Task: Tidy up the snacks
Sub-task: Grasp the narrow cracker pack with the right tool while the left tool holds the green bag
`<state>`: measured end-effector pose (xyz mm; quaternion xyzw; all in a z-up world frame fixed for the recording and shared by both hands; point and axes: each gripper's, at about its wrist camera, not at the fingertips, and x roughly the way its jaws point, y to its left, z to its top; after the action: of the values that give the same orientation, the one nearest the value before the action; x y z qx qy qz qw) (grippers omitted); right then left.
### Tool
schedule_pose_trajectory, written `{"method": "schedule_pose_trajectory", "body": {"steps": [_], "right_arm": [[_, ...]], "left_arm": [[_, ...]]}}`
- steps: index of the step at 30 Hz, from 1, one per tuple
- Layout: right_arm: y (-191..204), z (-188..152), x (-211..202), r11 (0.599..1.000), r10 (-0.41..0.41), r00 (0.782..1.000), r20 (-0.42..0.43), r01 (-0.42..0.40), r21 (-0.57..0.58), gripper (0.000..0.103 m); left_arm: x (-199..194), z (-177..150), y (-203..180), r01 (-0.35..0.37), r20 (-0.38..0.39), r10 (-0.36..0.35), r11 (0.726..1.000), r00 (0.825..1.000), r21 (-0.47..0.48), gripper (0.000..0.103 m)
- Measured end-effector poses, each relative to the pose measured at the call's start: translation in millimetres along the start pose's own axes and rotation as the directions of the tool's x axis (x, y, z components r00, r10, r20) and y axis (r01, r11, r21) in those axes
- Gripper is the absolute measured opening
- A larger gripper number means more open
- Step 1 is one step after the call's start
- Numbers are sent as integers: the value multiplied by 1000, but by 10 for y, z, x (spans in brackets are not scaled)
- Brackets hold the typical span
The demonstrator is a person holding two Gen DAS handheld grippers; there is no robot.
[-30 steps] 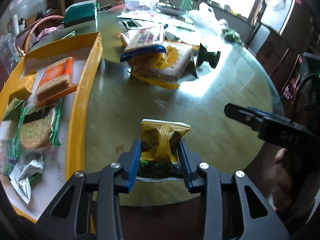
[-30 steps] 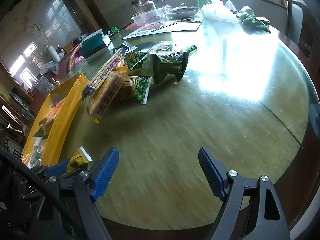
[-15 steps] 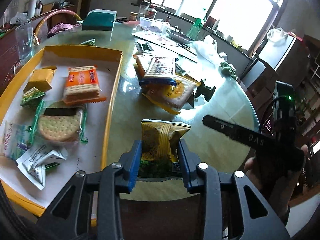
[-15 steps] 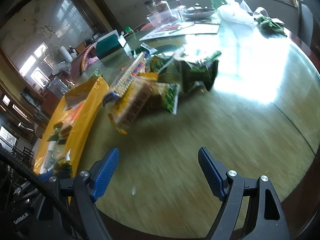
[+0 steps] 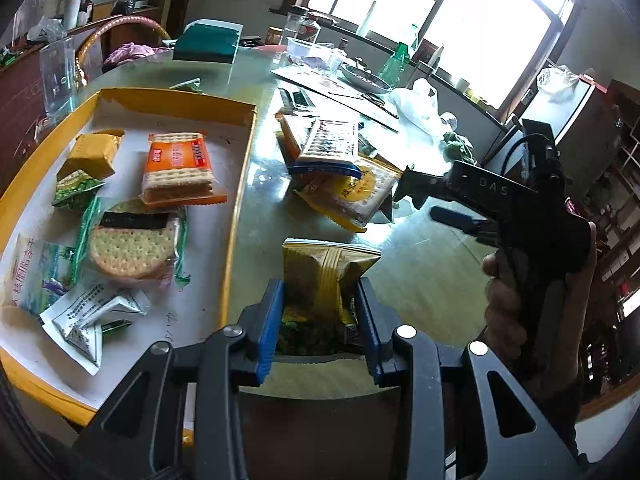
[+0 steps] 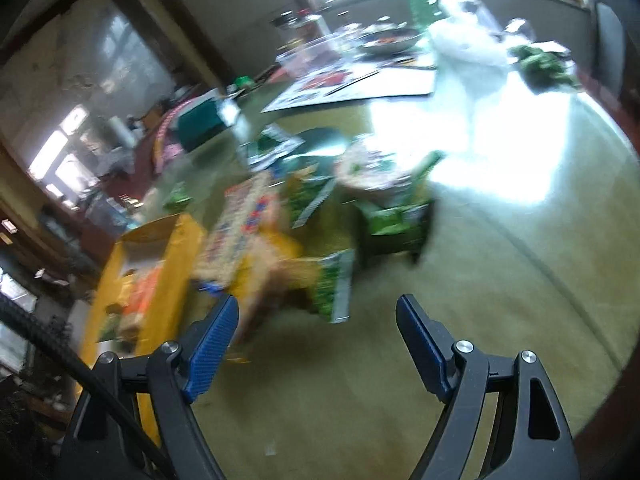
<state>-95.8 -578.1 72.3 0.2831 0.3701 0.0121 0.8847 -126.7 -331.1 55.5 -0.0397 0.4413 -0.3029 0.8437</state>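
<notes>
Bare tabletop (image 6: pixel 460 280) lies open ahead of the right gripper (image 6: pixel 316 344); a snack pile (image 6: pixel 280 232) crowds its left, beside the yellow tray (image 5: pixel 236 208).

The yellow tray (image 5: pixel 240 184) holds seven packets: one orange cracker pack (image 5: pixel 178 168), one round biscuit (image 5: pixel 130 242), and five smaller sachets. One yellow snack bag (image 5: pixel 324 276) sits apart, and at least three packs form the table's pile (image 5: pixel 340 172).
</notes>
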Motion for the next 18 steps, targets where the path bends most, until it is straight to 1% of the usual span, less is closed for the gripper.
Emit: {"method": "schedule_pose_trajectory", "body": {"steps": [1,2,4,6,7,11,12,13,15,18], "right_arm": [[61,-25,68,1000,23,1000,-19,-22,3,81],[111,-40,123,1000,25,999,-31,-25,4,79],[212,-81,243,1000,11,998,-57,-11,-6,64],[245,-108,335,1000,12,997,-80,-11,12,59],[253,-123,373,999,21,996,-88,-18,28,58],[280,-121,440,998,4,998,-68,0,56,56],[292,-123,453,999,-4,998,-66,8,52,46],[290,-123,453,999,5,998,-67,-2,51,37],[285,-139,419,998,14,998,-56,-11,54,36],[245,-186,319,997,41,998,-39,-38,65,32]], "left_arm": [[-9,3,11,0,3,0,1000,1000,-3,38],[-18,2,17,1,5,-1,1000,1000,-5,38],[-33,7,31,1,7,-1,1000,1000,-9,38],[-57,1,45,4,8,-4,1000,1000,-12,38],[-69,-5,49,4,11,-4,1000,1000,-11,38],[-81,-9,56,6,13,-6,1000,1000,-14,38],[-82,-10,51,5,13,-5,1000,1000,-13,38],[-83,-11,37,1,14,-1,1000,1000,-10,38],[-85,-14,22,1,13,-1,1000,1000,-8,38],[-91,-25,-3,0,15,0,1000,1000,-2,38]]}}
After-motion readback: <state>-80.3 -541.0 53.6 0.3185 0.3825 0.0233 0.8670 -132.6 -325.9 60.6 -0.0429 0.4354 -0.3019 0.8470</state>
